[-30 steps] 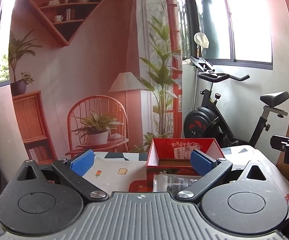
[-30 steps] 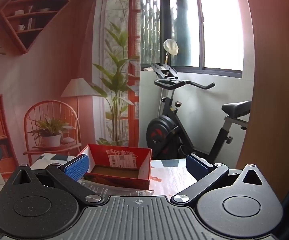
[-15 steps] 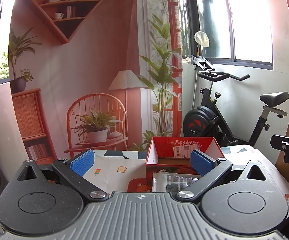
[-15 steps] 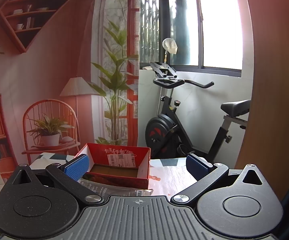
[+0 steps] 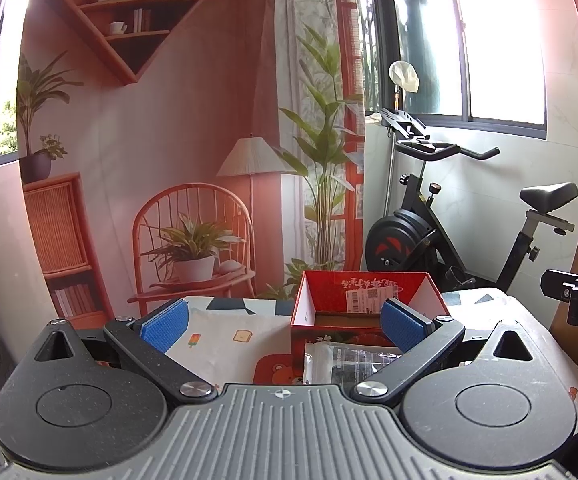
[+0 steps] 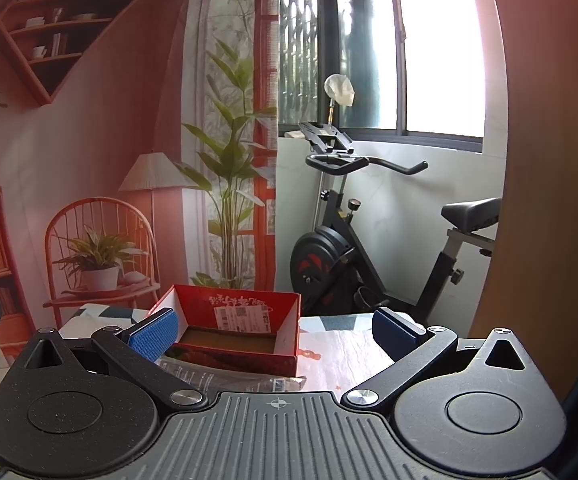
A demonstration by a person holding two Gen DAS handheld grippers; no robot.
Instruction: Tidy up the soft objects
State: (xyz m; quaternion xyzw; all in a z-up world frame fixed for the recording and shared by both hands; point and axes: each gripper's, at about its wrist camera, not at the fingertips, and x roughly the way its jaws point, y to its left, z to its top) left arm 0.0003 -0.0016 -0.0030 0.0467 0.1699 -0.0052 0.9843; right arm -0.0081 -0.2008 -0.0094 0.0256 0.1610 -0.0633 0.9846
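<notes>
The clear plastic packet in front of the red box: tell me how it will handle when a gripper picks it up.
The clear plastic packet lies flat and crinkled against the red box, so it probably sags and bends when lifted. Its glossy film looks slippery, so it may slide between the pads. It looks thin, so likely light; its contents cannot be made out.

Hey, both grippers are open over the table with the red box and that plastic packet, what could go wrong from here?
The clear packet lies flat against the red box, so the left gripper may slip on the plastic or shove the box. The box sits near the table's far edge; a push might tip it off.
</notes>
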